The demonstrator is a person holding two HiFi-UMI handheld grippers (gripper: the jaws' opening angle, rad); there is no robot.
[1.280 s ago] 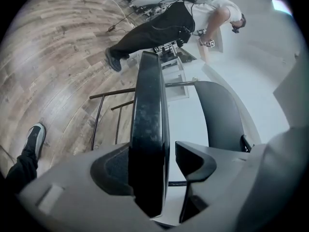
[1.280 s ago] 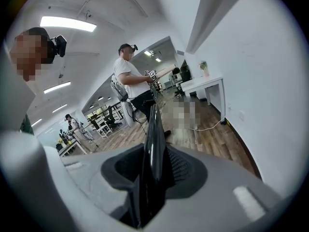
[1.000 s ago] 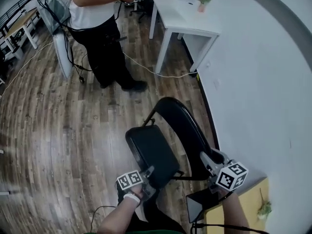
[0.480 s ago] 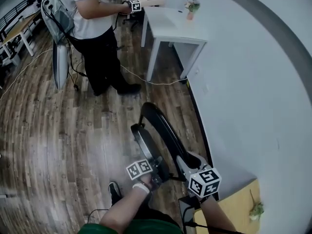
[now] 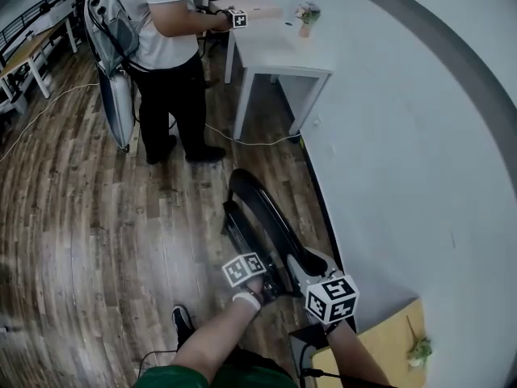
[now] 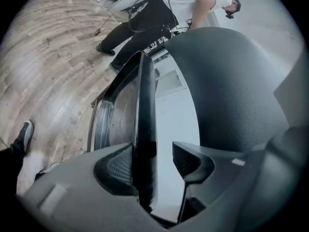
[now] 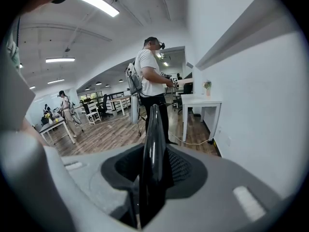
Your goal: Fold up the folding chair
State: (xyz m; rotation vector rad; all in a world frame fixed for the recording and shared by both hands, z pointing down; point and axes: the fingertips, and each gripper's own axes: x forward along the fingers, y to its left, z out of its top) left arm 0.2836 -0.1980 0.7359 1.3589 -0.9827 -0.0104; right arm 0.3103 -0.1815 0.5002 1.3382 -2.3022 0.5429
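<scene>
The black folding chair (image 5: pixel 260 208) stands nearly flat beside the white wall, its seat (image 5: pixel 241 234) swung up close to the backrest. My left gripper (image 5: pixel 271 280) is at the seat's near edge. In the left gripper view the seat edge (image 6: pixel 145 105) runs between the closing jaws of the left gripper (image 6: pixel 152 161); the left pad touches it and a gap shows at the right pad. The backrest (image 6: pixel 231 91) fills that view's right. My right gripper (image 5: pixel 300 263) is shut on the backrest's thin rim (image 7: pixel 154 129), with the pads of the right gripper (image 7: pixel 154 170) on both sides of it.
A person (image 5: pixel 166 47) with a backpack stands on the wood floor beyond the chair. Next to them a white table (image 5: pixel 279 55) bears a small plant (image 5: pixel 304 14). A cable (image 5: pixel 242 140) lies across the floor. A wooden top (image 5: pixel 388 346) is at bottom right. My shoe (image 5: pixel 182 322) is near the chair.
The seat has swung up from lying open to nearly flat against the backrest. My left gripper rose and moved right with the seat's edge. My right gripper stayed on the backrest.
</scene>
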